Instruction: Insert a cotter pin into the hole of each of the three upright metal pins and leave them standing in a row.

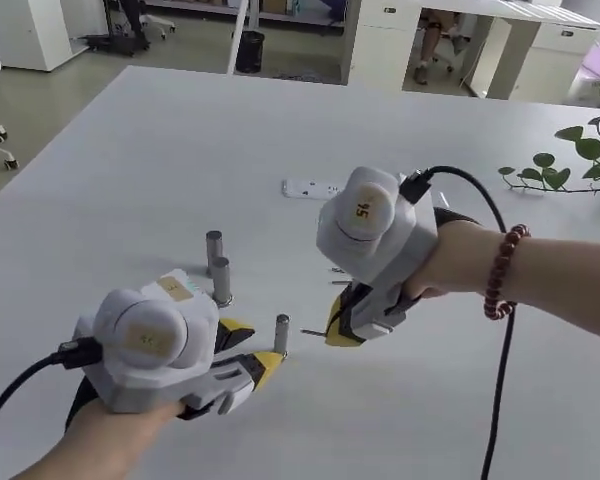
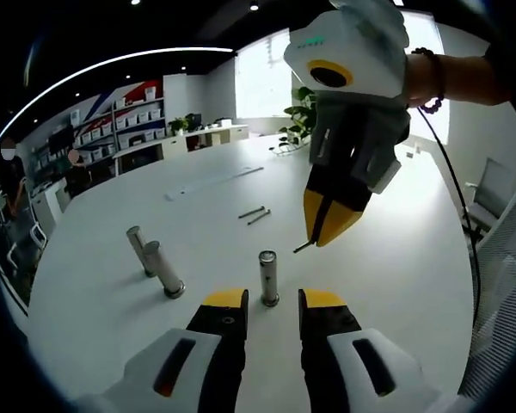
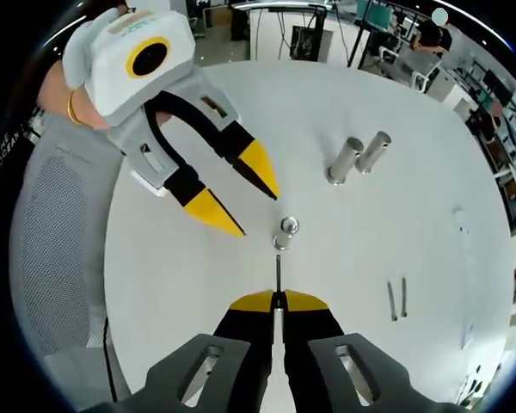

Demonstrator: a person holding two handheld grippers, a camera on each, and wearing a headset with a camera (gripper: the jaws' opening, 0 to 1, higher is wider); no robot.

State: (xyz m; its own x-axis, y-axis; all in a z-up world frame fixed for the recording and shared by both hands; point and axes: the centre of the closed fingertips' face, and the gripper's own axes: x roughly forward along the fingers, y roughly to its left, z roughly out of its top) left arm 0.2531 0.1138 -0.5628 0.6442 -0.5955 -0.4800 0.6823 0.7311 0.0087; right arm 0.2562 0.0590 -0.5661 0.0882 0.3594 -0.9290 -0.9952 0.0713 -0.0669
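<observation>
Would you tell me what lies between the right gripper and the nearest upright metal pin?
The cotter pin the right gripper holds, aimed at the metal pin; right gripper view.

Head view looks down over the table [image 1: 180,130]; both gripper views closely face one metal pin [image 2: 267,275] from opposite sides.

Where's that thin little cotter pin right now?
In the right gripper view, the cotter pin is clamped between the jaws of the right hand-held gripper. It points at the nearest upright metal pin and stops just short of it.
</observation>
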